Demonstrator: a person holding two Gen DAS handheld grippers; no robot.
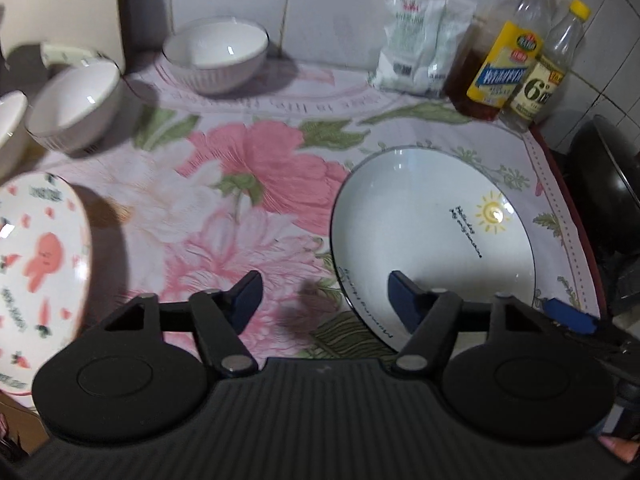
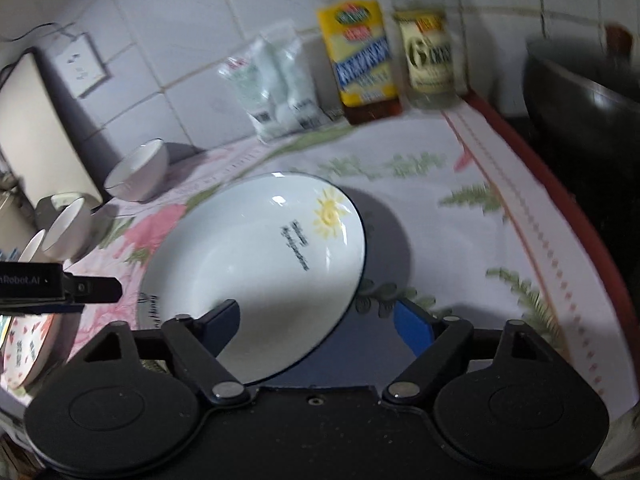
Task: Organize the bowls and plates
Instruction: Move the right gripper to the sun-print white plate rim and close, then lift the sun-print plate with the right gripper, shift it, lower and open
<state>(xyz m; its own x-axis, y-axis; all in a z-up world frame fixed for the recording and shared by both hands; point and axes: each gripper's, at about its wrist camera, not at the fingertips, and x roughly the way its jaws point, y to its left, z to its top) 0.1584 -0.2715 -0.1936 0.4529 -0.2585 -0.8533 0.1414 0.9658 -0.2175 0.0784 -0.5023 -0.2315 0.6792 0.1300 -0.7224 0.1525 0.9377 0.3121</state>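
The sun plate (image 1: 432, 236) is seen lying flat on the flowered cloth (image 1: 224, 184), at about 3 o'clock in the left wrist view. A yellow sun and a line of small black writing are painted inside it, and a thin dark line runs round its rim.

Nearest in that view, the left gripper (image 1: 324, 300) is held with its jaws apart. Its left finger is over the cloth and its right finger is over the near edge of the sun plate, but nothing is squeezed between them. The right gripper (image 2: 316, 324) is also held with its jaws apart. Its left finger is over the near part of the sun plate and its right finger is over the cloth, so the rim is seen between them, and no squeeze on it can be made out.

At 9 o'clock a plate with pink pictures (image 1: 36, 268) is seen. Further off, at 10 o'clock, two white bowls (image 1: 74, 104) are set close together. A third white bowl (image 1: 216, 54) is placed at 11 o'clock by the tiled wall. At 1 o'clock a white bag (image 1: 424, 44) and two bottles (image 1: 508, 60) are stood against the wall. A dark pan (image 1: 604, 184) is seen at 3 o'clock, off the cloth.
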